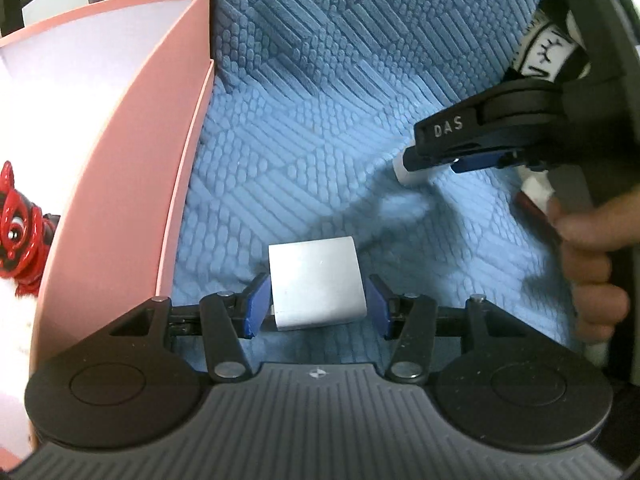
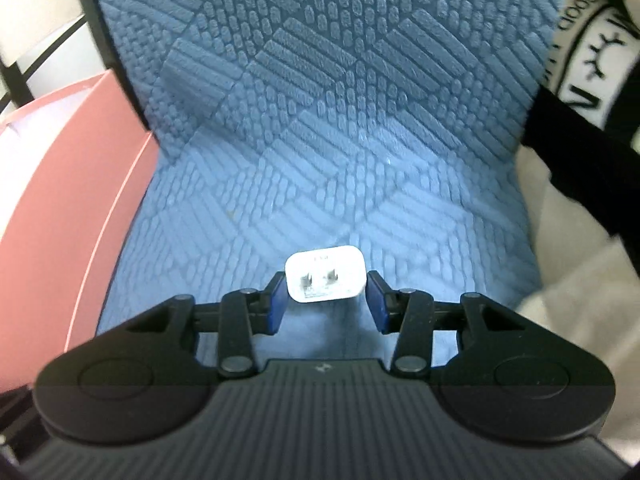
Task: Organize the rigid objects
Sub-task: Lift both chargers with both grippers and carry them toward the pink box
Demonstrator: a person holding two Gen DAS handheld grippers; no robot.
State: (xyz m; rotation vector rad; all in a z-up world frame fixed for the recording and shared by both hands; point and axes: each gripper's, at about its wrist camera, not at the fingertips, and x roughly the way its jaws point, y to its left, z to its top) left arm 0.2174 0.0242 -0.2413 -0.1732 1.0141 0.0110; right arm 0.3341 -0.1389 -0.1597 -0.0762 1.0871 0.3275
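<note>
- Blue textured fabric mat (image 1: 320, 120) with raised brick-and-bar pattern is covering the work surface, also filling the right wrist view (image 2: 320, 140).
- Black-and-white printed cloth (image 1: 548, 52) is lying past the mat's right edge; lettering on it is showing in the right wrist view (image 2: 592, 60), blurred.
- Dark metal frame bars (image 2: 16, 64) are showing against a pale background at upper left.

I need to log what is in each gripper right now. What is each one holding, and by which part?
Left gripper: a white block, clamped across its two opposite sides. Right gripper: a white plug adapter, pinched by its short sides, prongs facing the camera.
</note>
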